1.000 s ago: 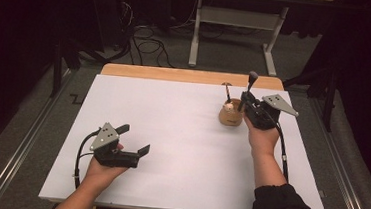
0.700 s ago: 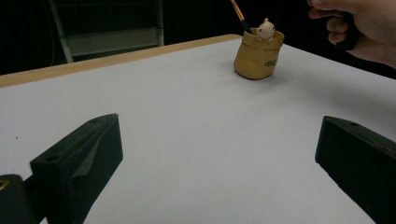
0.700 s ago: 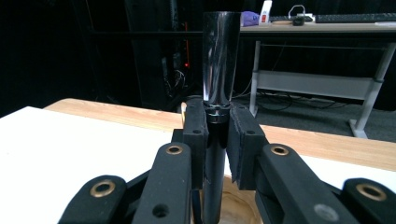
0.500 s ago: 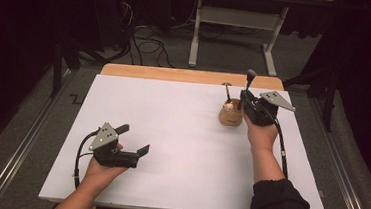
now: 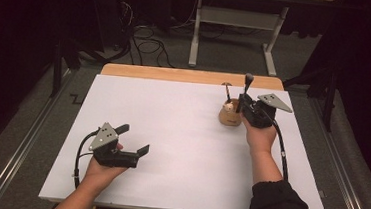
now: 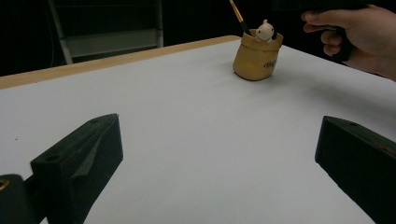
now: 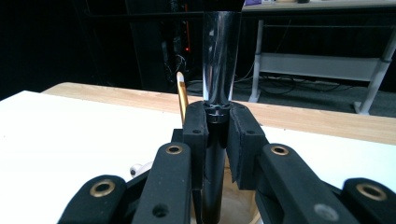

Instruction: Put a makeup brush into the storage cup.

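At the left of the counter (image 5: 180,149), the left tongs (image 5: 133,140) are held low over the white surface with their jaws spread wide and nothing between them. They lie well apart from the tan holder (image 6: 258,55), which is seen far across the counter in the left gripper view, a small pale figure (image 6: 265,31) at its rim and a thin gold-handled brush (image 6: 236,14) standing in it.

Toward the right, near the far edge, the holder (image 5: 230,115) stands just beside the right hand (image 5: 259,135). The right tongs (image 7: 217,140) are clamped on a black-handled makeup brush (image 7: 219,60), gripped just below its shiny metal collar, the handle running down into the holder's mouth.

The holder looks light, so it could be tipped or dragged if the brush were moved sideways rather than straight along its length. The thin brush could also be knocked, since it stands just beside the tongs.
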A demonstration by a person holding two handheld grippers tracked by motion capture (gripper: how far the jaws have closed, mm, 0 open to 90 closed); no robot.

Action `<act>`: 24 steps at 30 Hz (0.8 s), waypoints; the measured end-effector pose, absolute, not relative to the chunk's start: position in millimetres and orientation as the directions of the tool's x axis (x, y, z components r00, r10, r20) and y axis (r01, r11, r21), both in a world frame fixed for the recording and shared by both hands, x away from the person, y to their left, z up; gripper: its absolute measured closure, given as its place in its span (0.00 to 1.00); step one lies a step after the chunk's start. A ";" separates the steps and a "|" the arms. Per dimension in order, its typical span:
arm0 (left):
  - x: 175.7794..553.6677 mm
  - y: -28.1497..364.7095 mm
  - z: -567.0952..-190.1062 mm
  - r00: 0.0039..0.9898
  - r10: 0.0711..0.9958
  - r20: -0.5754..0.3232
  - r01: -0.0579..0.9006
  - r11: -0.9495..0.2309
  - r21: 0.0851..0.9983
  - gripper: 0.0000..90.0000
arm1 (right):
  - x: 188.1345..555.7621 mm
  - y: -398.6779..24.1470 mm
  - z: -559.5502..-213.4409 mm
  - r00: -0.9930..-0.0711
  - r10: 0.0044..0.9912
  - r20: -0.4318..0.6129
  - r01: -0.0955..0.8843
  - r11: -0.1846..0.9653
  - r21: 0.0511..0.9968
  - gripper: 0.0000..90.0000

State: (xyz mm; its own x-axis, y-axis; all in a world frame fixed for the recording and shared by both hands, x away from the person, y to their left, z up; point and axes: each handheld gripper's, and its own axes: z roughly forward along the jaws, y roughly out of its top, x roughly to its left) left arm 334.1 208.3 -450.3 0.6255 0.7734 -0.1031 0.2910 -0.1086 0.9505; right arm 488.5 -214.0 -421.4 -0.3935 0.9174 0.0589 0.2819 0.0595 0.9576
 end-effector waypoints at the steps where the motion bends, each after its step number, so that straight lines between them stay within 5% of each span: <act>1: 334.0 208.2 -450.3 0.626 0.773 -0.102 0.291 -0.109 0.951 0.02 | 488.5 -213.8 -421.7 -0.393 0.917 0.062 0.284 0.057 0.957 0.89; 24: 334.1 207.8 -450.5 0.629 0.771 -0.102 0.290 -0.111 0.951 0.02 | 487.0 -216.7 -442.8 -0.386 0.919 0.077 0.332 0.060 0.941 0.89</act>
State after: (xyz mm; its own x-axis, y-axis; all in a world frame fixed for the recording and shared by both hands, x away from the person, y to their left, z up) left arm 334.1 207.8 -450.5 0.6292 0.7706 -0.1018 0.2898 -0.1110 0.9506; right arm 487.0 -216.7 -442.8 -0.3856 0.9194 0.0771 0.3320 0.0603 0.9414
